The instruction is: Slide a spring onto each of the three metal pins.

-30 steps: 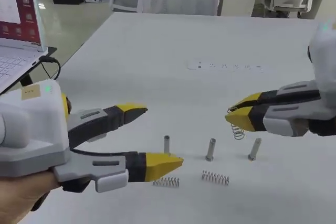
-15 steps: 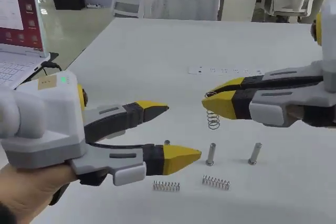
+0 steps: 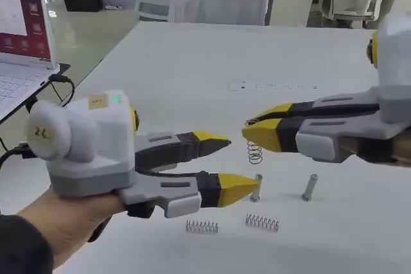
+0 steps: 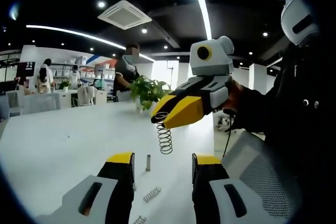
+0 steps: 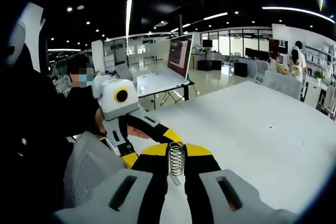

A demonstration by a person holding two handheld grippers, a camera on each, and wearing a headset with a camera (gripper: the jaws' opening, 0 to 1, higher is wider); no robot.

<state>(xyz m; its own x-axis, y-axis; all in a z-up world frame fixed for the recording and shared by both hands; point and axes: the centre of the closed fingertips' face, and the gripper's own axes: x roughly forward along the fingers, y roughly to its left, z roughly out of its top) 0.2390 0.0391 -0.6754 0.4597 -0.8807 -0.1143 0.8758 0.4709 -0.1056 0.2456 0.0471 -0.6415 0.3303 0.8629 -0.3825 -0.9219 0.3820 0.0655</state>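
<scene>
Jaws apart on the left gripper (image 3: 239, 162), yellow tips gaping, grey body clasped from behind by a hand (image 3: 64, 226). Just past the lower left tip in the head view, one short grey metal pin (image 3: 257, 187) standing upright on the white table (image 3: 192, 62); further right, well clear of both sets of jaws, a second pin (image 3: 309, 186), also upright. Below the lower left jaw, two loose springs (image 3: 201, 226) lying flat on their sides, near each other yet apart, each a thin coil of bright wire with open turns. Looking along the left jaws in the left gripper view: a pin upright in the gap between the tips, a loose spring lying nearer in. Jaws pinched together on the right gripper (image 3: 249, 128), clamped on the top coils of the held spring (image 3: 255, 152). Same bright wire, hanging free below the right tips, roughly vertical, lower end above the nearer pin and not touching it, just beyond the left tips. In the right gripper view, upright between the two yellow tips, coils plainly countable, with the left gripper beyond.
</scene>
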